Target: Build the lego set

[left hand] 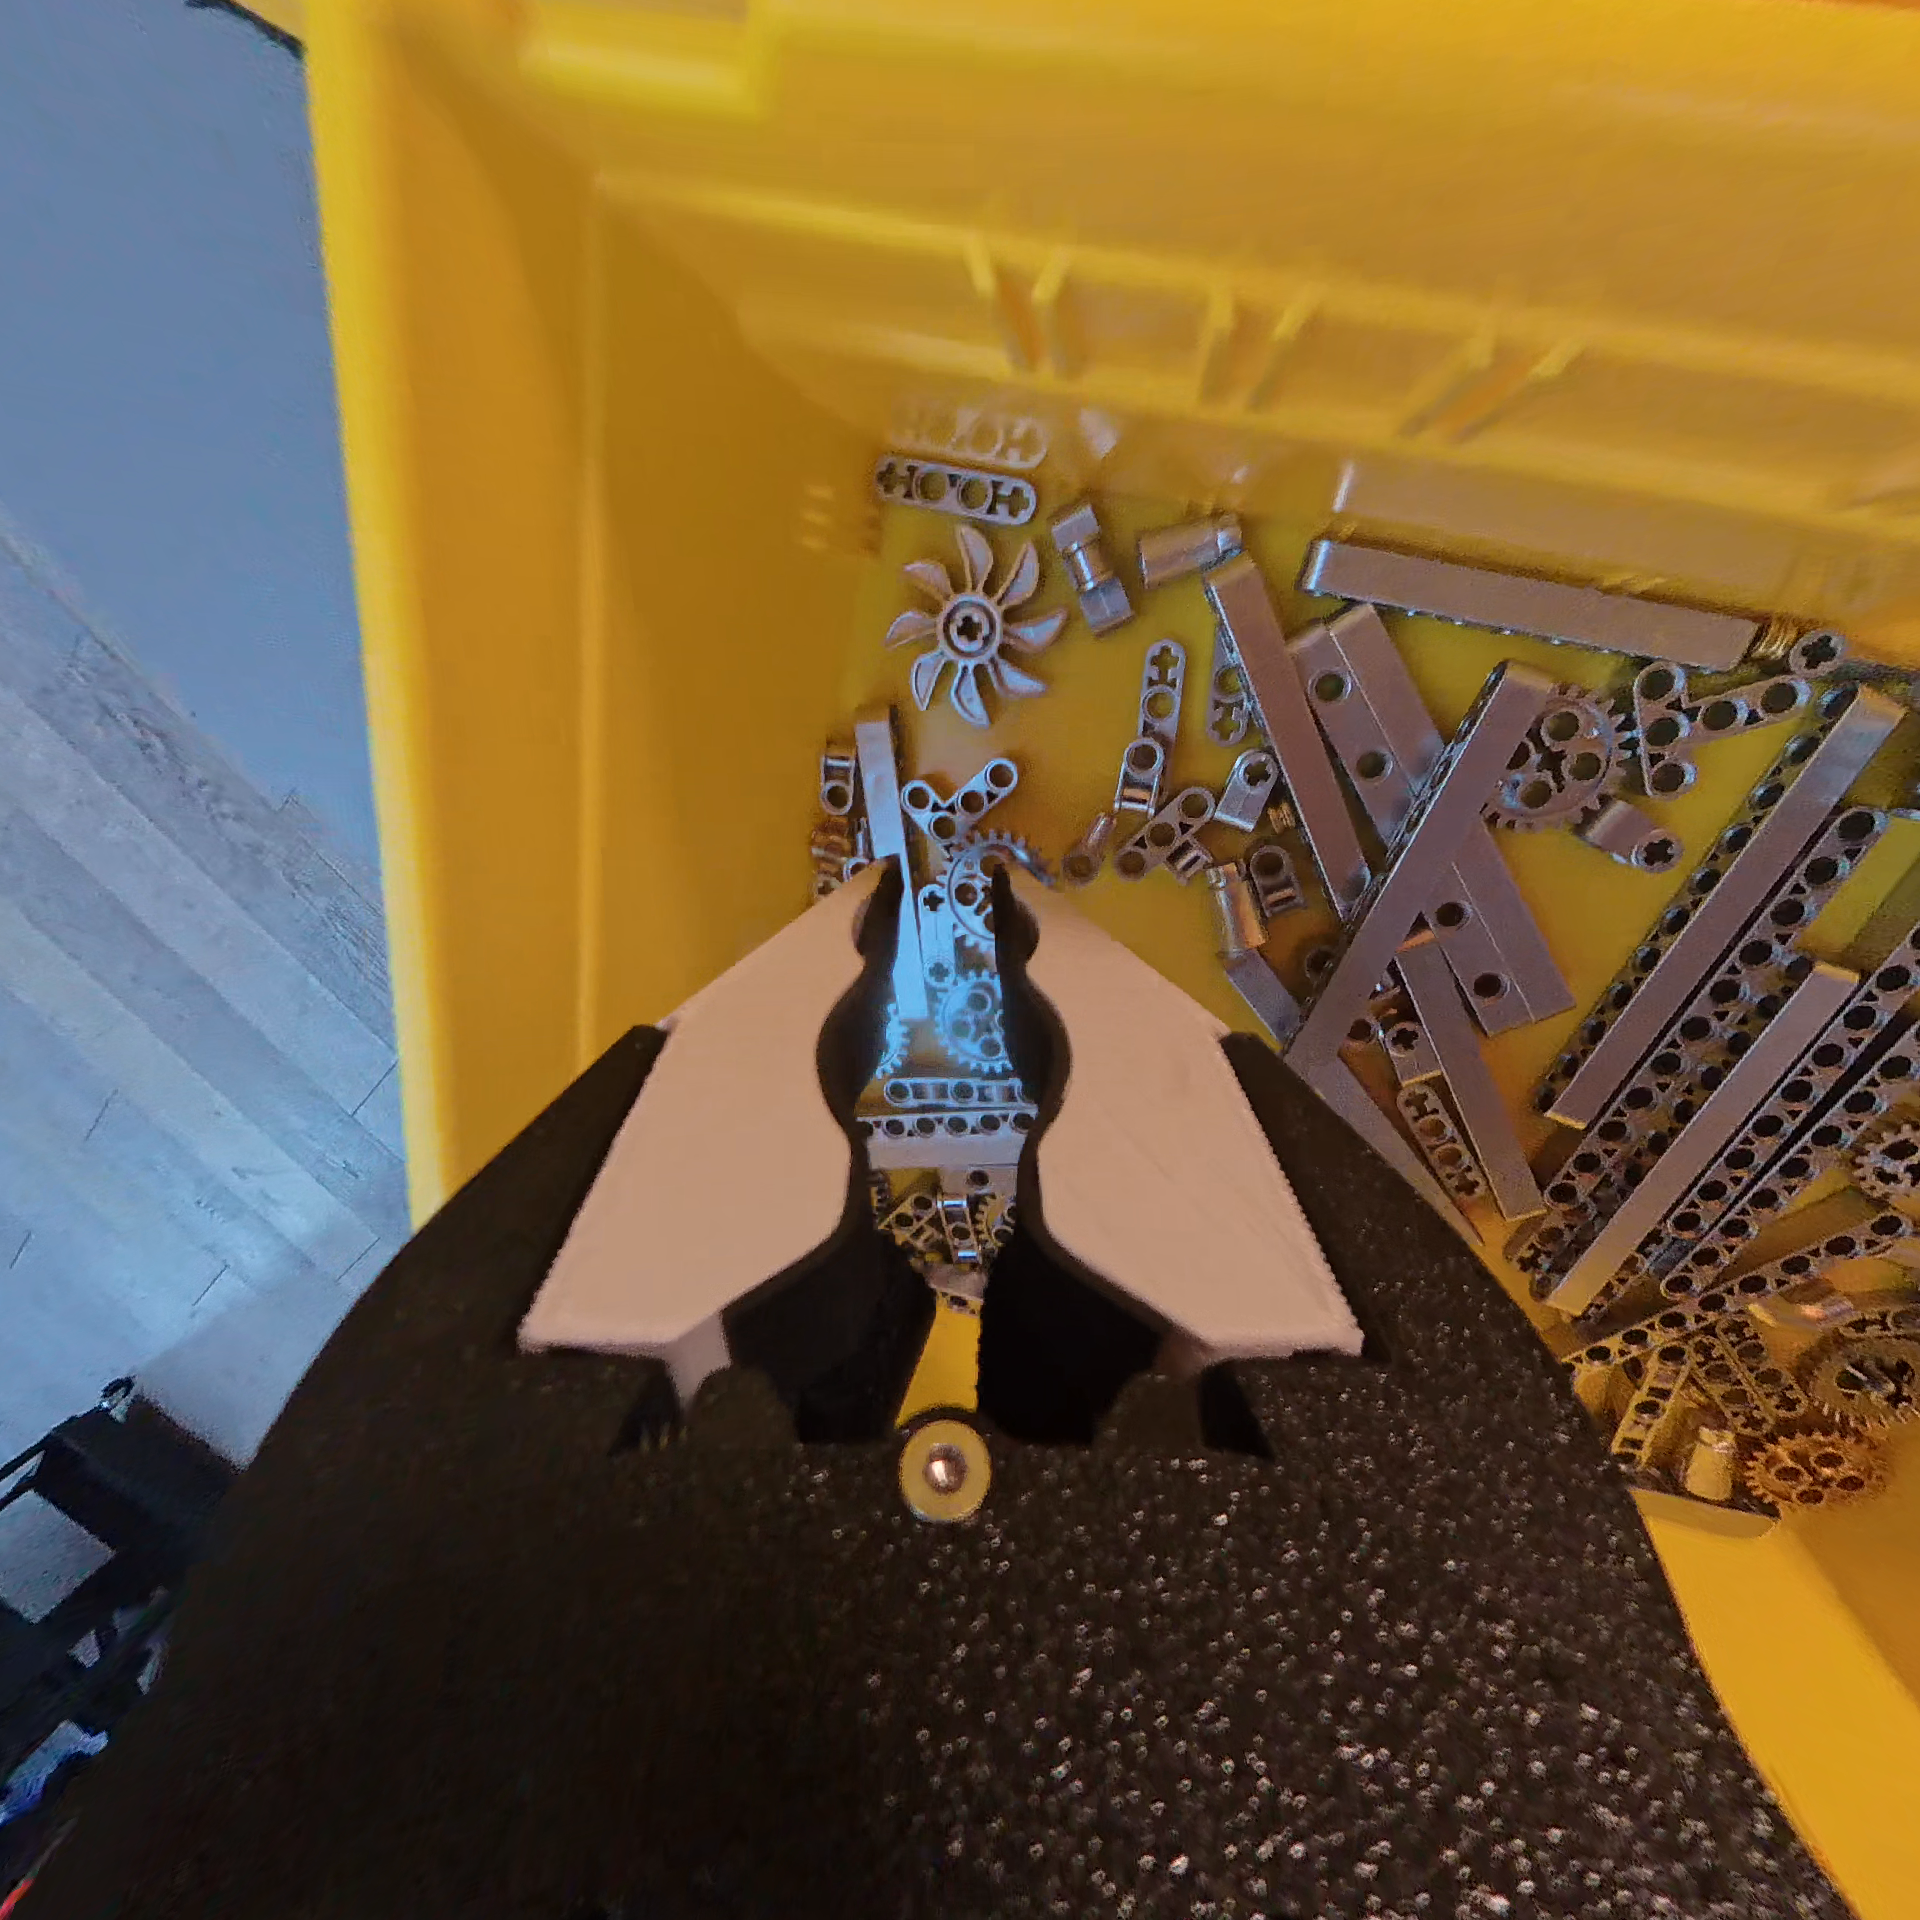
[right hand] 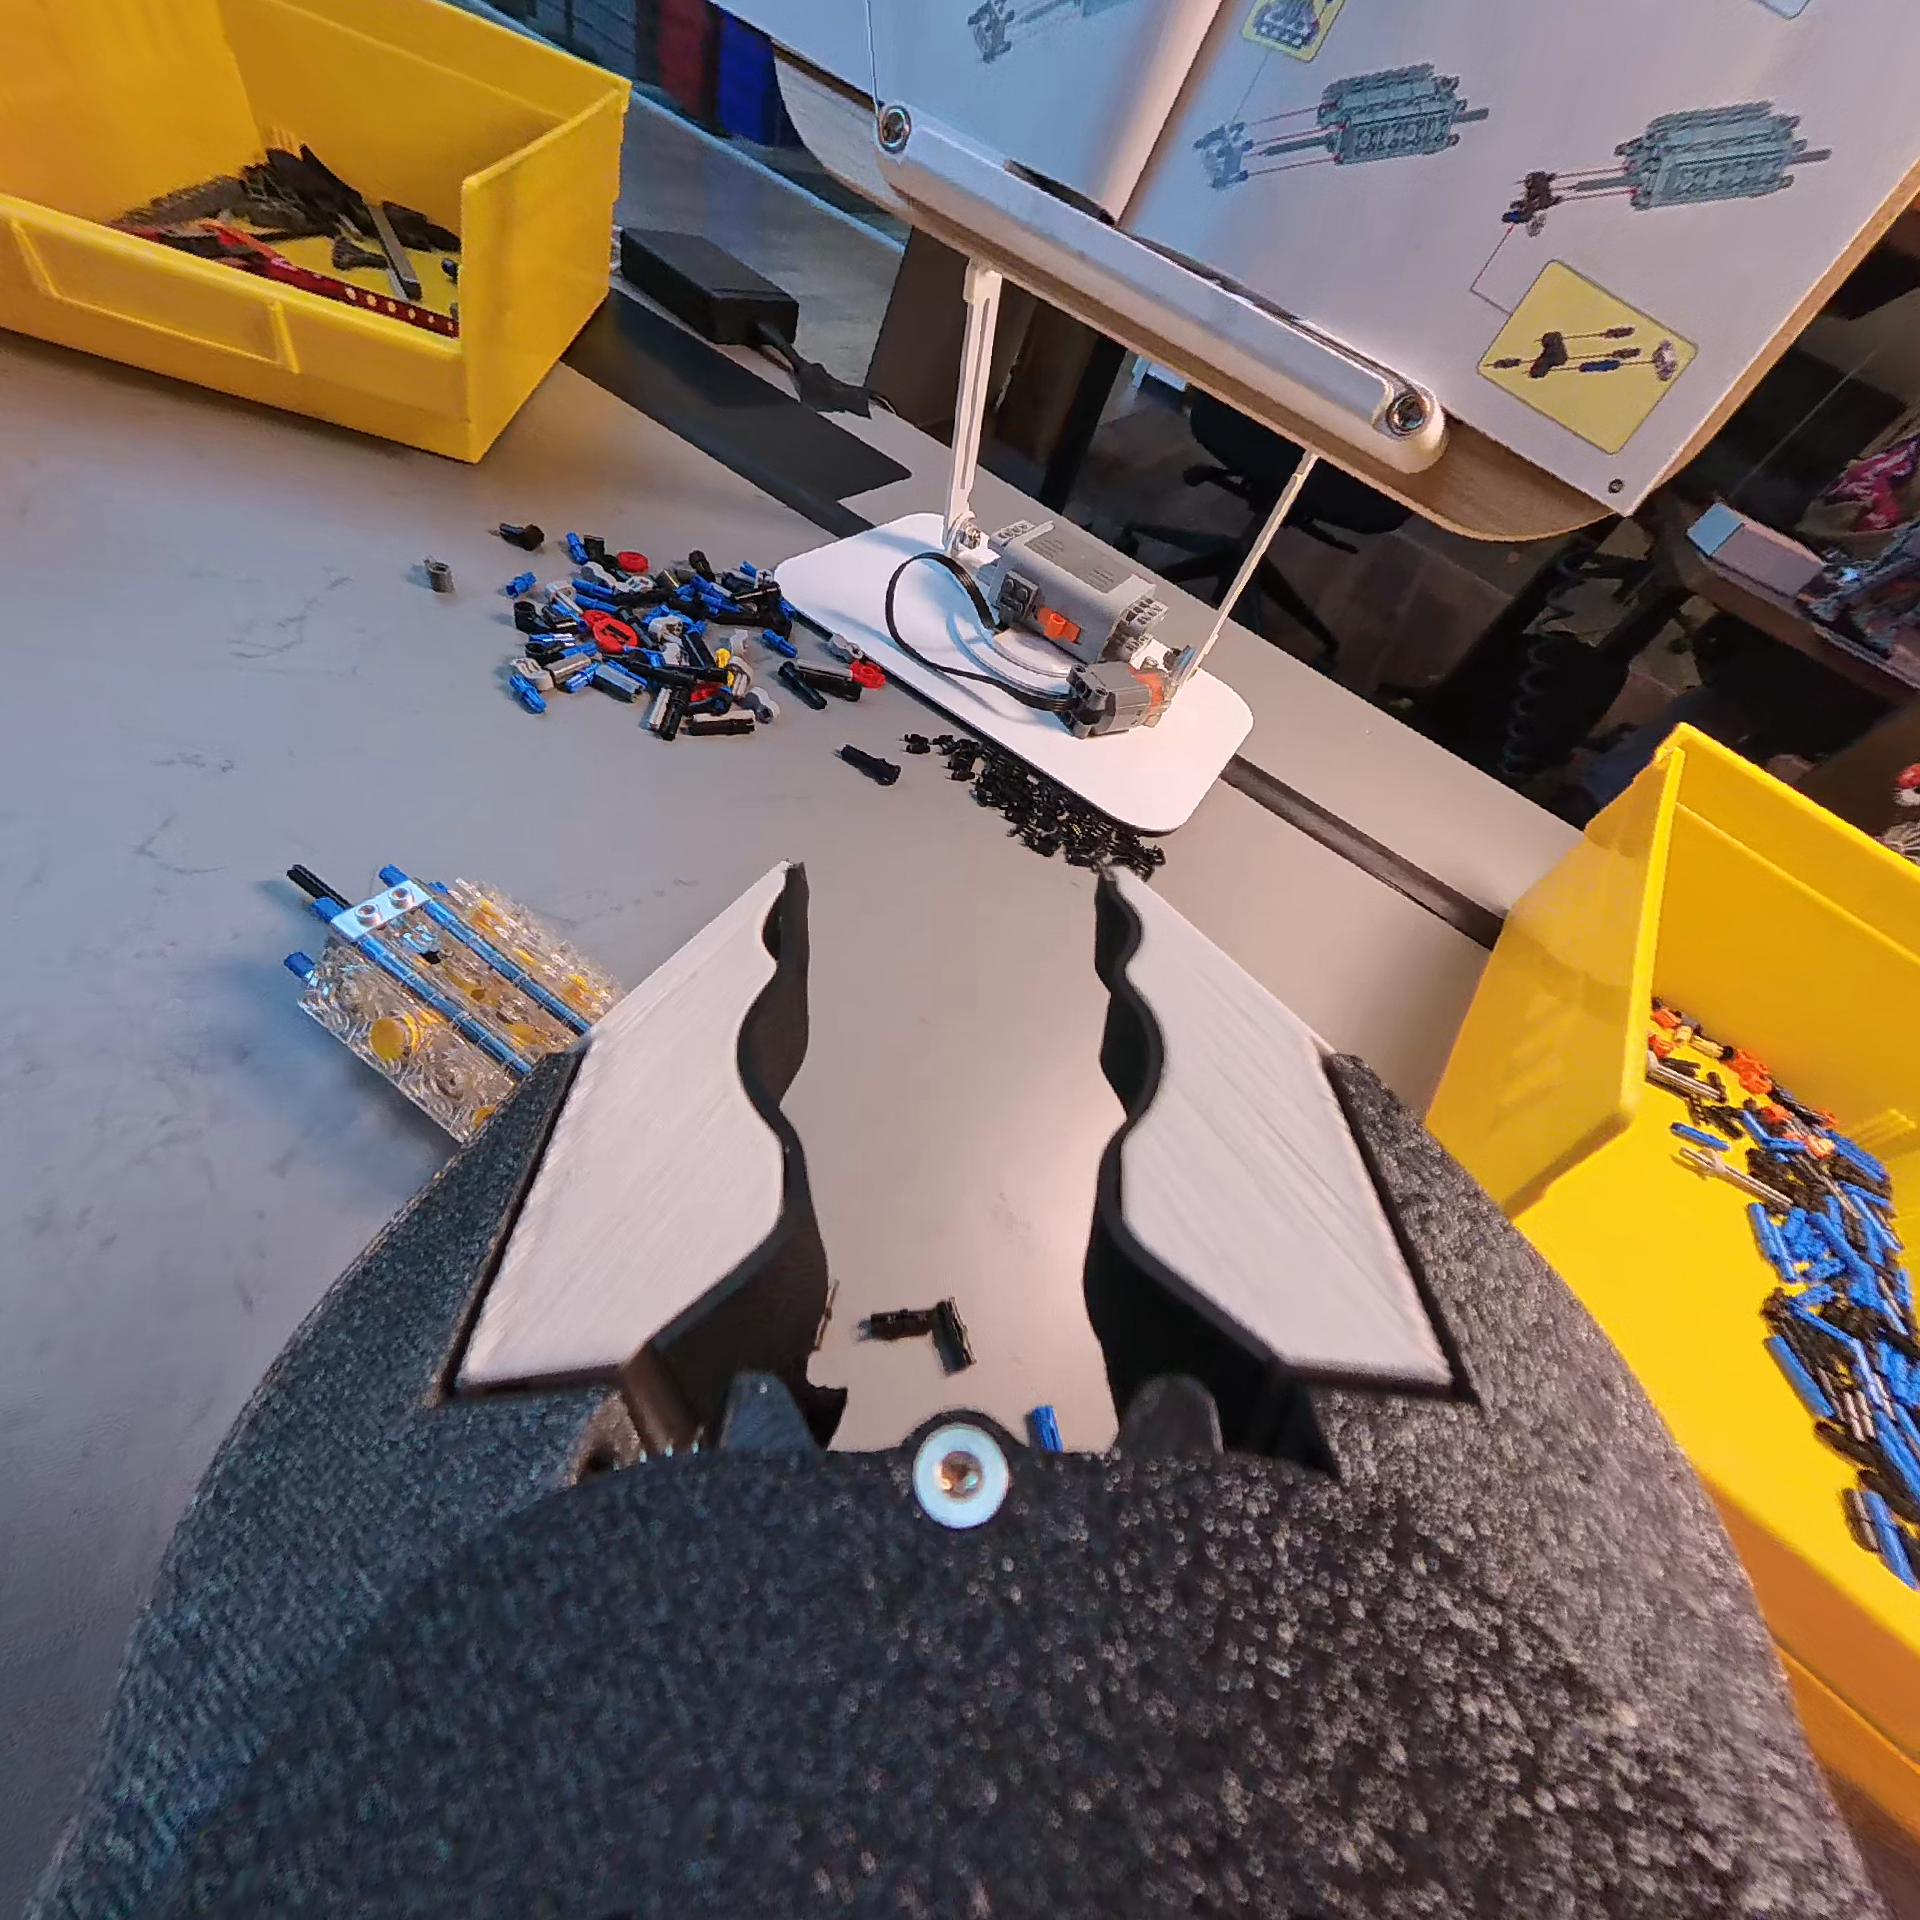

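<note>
- Black foam-like housing fills the foreground of both wrist views, with the pale claw fingers reaching out from it.
- Left claw (left hand: 940,883) sits low inside a yellow bin (left hand: 499,727), nearly clenched; only a narrow gap is left at the tips. A thin grey beam (left hand: 906,914) and a grey gear (left hand: 971,883) lie in that gap, but I cannot tell whether the tips actually pinch either one.
- Risk, as I judge it: the grey parts overlap, so a closing claw could catch beam and gear together, or a half-gripped piece could slip back into the heap of long grey beams (left hand: 1662,987) to the right.
- Right claw (right hand: 951,894) hangs wide open and empty above the counter (right hand: 208,675), touching nothing.
- Nearest it are two small black pins (right hand: 920,1330) between its fingers and a clear block assembly (right hand: 447,997) just beside its left finger, which a careless sweep could knock.
- Another yellow bin (right hand: 1558,1039), holding blue and black pins, stands close on the right.
</note>
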Demonstrator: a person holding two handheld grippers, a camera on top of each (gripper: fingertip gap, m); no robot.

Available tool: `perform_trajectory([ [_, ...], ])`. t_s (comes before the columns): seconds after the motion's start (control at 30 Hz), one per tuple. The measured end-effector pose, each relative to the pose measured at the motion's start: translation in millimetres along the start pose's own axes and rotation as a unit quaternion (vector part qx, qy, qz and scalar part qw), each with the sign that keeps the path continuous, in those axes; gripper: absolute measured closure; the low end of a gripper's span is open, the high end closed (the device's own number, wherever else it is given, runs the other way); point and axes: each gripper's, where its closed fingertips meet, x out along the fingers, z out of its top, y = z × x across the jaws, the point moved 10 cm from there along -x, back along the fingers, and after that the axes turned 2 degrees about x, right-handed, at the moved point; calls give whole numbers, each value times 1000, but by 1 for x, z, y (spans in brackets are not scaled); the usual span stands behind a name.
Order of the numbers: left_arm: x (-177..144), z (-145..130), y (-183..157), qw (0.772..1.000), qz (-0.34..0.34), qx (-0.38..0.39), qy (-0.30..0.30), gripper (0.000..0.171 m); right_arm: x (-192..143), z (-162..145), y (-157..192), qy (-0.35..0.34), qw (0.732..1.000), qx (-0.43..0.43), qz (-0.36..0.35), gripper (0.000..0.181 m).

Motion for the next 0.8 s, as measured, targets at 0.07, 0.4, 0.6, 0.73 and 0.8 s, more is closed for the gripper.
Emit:
perform_trajectory([
  [0.07, -6, -2, -1, 1000, 3, 0, -8, 155, 2, 0, 1, -1, 1000, 1, 3, 128],
  [0.4, 7, 6, -21, 998, -59, 29, -22, 157, 0, -3, 2, -3, 1000, 6, 3, 127],
  [0.6, 14, 0, -8, 999, 12, 35, 38, 170, -6, -6, -4, 0, 1000, 10, -8, 127],
  [0.73, 6, 4, -9, 1000, 22, 19, -9, 164, -4, -8, -2, 3, 1000, 12, -5, 127],
  [0.8, 2, 9, -18, 998, -28, 24, -45, 162, -2, -8, -1, 3, 1000, 11, -2, 127],
])
